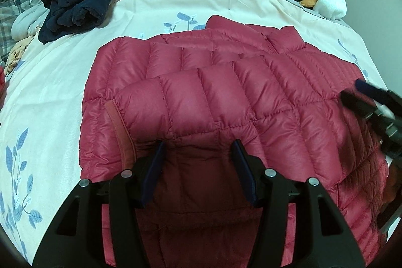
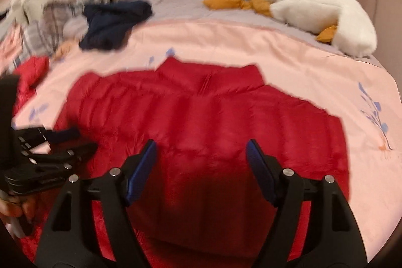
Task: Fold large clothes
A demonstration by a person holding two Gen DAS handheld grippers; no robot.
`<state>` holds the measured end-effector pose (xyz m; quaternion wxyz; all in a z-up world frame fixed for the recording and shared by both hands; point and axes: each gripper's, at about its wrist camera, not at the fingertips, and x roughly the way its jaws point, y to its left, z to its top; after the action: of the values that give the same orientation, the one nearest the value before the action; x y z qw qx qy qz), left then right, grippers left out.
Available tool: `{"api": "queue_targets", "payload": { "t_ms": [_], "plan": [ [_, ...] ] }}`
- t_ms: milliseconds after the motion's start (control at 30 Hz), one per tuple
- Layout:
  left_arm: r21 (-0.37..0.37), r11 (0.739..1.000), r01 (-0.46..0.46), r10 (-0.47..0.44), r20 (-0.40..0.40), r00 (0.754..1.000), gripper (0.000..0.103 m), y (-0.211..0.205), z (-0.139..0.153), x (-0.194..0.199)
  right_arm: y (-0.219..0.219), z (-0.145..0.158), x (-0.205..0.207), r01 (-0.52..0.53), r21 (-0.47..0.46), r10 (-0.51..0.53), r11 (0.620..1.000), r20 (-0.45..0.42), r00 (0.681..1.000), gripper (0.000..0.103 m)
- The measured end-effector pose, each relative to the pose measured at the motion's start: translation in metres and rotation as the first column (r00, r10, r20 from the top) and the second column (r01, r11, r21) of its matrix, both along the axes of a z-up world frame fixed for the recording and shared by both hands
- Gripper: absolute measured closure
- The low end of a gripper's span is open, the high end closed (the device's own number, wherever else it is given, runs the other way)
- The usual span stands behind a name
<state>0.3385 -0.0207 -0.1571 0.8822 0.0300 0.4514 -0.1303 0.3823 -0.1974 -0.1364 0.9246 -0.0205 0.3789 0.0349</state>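
The left gripper (image 1: 198, 150) is hovering spread over the red jacket (image 1: 226, 97), nothing pinched. The right gripper (image 2: 201, 150) is also gaping empty above it. Bare quilt (image 1: 62, 82) is lying open beyond the jacket's edges. Only the right view is showing a hand (image 2: 15, 211).

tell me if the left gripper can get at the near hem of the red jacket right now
Probably yes: the left gripper has its jaws open right over the near edge of the red jacket, nothing lies between them and the fabric, and the right gripper is off to the side.
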Motion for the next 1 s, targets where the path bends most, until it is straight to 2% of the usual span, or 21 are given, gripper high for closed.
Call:
{"api": "queue_targets", "payload": {
  "t_ms": [67, 200, 367, 467, 600, 767, 900, 1000],
  "plan": [
    [0.0, 1.0, 0.003, -0.003, 0.001, 1.0, 0.046, 0.001, 0.0, 0.0, 0.006, -0.017, 0.008, 0.012, -0.041, -0.014, 0.999, -0.044, 0.999, 0.027],
    [0.0, 1.0, 0.003, -0.003, 0.004, 1.0, 0.046, 0.001, -0.002, 0.001, 0.004, -0.035, 0.015, 0.022, -0.046, -0.025, 0.999, -0.072, 0.997, 0.024],
    [0.004, 1.0, -0.005, 0.005, -0.001, 1.0, 0.046, 0.0, -0.002, 0.001, 0.001, -0.028, 0.01, 0.029, -0.027, -0.031, 0.999, -0.07, 0.997, 0.025],
    [0.002, 1.0, -0.004, 0.004, -0.007, 1.0, 0.046, 0.001, -0.001, 0.001, -0.006, -0.013, -0.007, 0.041, 0.028, -0.04, 0.999, -0.025, 0.999, 0.025],
    [0.002, 1.0, -0.006, 0.006, -0.005, 1.0, 0.046, 0.0, -0.001, 0.0, -0.021, -0.003, -0.029, 0.059, 0.048, -0.059, 0.997, -0.001, 0.998, 0.025],
    [0.008, 1.0, -0.011, 0.011, -0.002, 1.0, 0.046, -0.002, -0.003, 0.0, -0.024, -0.028, -0.026, 0.063, -0.041, -0.066, 0.997, -0.082, 0.994, 0.02],
    [0.027, 0.999, -0.019, 0.019, 0.0, 1.0, 0.045, -0.004, -0.003, -0.001, -0.019, -0.04, -0.021, 0.066, -0.069, -0.073, 0.995, -0.093, 0.993, 0.017],
    [0.02, 0.999, -0.045, 0.045, -0.005, 0.999, 0.043, -0.002, 0.001, -0.004, -0.023, -0.037, -0.025, 0.076, -0.05, -0.081, 0.996, -0.095, 0.992, 0.018]
  ]
}}
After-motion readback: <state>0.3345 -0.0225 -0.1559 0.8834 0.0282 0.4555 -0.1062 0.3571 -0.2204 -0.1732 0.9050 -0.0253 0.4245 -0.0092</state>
